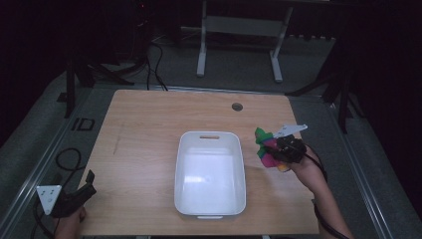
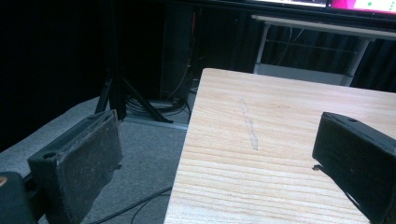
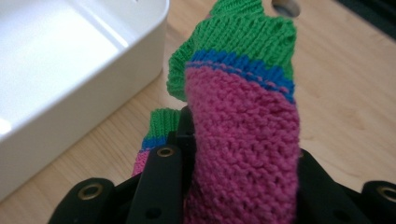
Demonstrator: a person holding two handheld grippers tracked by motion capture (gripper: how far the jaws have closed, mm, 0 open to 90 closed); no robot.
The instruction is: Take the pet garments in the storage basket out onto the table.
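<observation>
A knitted piece (image 1: 265,147) in pink with a blue stripe and green edge sits right of the white bin (image 1: 210,172). My right gripper (image 1: 283,149) is shut on it. In the right gripper view the knit (image 3: 243,140) stands up between the black jaws and hides most of them, with the bin's wall (image 3: 84,93) at the left. My left gripper (image 1: 82,191) rests at the table's near left corner. Its pads (image 2: 88,161) stand wide apart in the left gripper view, open, with nothing between them.
The wooden table (image 1: 144,129) has a cable hole (image 1: 237,106) at the back. The bin holds nothing. Cables (image 1: 67,159) lie on the floor at the left, and a desk frame (image 1: 239,40) stands behind the table.
</observation>
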